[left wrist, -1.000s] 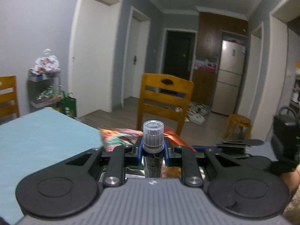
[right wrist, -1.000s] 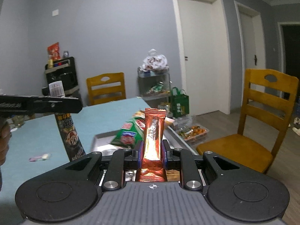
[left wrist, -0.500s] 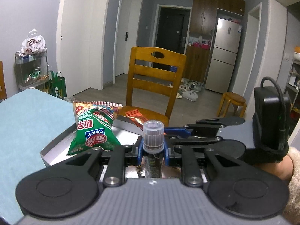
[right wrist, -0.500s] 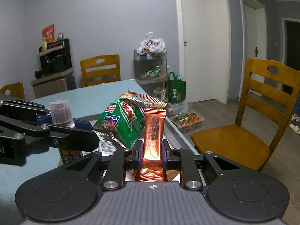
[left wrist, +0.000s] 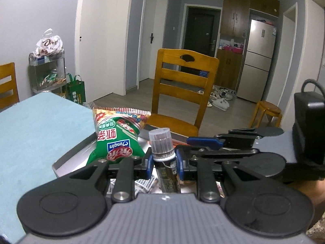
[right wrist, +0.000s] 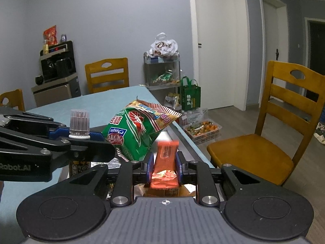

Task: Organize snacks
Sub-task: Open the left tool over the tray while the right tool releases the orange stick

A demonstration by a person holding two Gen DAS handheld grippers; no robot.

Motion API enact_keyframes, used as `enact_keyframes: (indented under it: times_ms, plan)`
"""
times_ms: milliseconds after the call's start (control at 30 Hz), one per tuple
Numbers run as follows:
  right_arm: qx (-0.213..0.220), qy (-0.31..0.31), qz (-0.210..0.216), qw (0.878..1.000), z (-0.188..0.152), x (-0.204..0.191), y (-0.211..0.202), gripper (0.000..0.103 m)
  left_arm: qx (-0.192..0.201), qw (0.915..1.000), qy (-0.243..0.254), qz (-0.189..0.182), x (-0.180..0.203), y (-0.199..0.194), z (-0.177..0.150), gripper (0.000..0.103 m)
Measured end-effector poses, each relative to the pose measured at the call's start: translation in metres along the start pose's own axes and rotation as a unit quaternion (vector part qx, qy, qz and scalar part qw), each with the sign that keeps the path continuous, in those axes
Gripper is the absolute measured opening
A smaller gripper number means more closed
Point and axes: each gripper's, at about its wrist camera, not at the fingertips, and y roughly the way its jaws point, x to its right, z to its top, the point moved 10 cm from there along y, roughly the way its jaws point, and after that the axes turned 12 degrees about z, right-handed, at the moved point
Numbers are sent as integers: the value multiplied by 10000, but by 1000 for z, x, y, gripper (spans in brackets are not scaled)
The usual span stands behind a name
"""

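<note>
In the left wrist view my left gripper [left wrist: 163,159] is shut on a dark snack tube [left wrist: 162,144] with a clear ribbed cap, held upright over the metal tray [left wrist: 67,162]. A green snack bag [left wrist: 117,140] leans in the tray just left of it. My right gripper [right wrist: 164,162] hangs over the tray's right part with its jaws opening. Between them an orange wrapped bar [right wrist: 165,152] is blurred and slipping down. The left gripper [right wrist: 81,142] with the tube's cap [right wrist: 79,124] shows at the left there, beside the bag [right wrist: 134,134].
The tray lies at the corner of a table with a light blue cloth [left wrist: 30,134]. A wooden chair [right wrist: 274,142] stands close to the table's right edge. On the floor beyond are a clear box of snacks [right wrist: 201,129], a green tote [right wrist: 190,97] and a shelf cart [right wrist: 162,71].
Both grippers have come down over the tray, so the green bag now looms closer. The orange bar stood tall in the right jaws; now it sits lower and blurred.
</note>
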Motion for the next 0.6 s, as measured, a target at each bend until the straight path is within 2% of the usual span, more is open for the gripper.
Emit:
enact_keyframes:
  times_ms: [233,367,500,567,600]
  plan:
    - [61,-2,-16,10000,-3,-2,-7,24,-62,9998,-110,179,-14,3,-6,19]
    - [136,47,-83,9999,-2,-1,-9,34,-147,9995,-143,251,-17,8,-7,22]
    - [156,119,-55,9998,-3,-3,-12,38,-258,9991,-162,280,-17,12,-13,25]
    - [219,135,-30,9997,-3,-4,-15,47,-300,9989,-188,322,-19,15,-15,27]
    - [256,140,-35,9996,-2,-4,-16,50,-329,9987,-209,336,-20,16,-16,32]
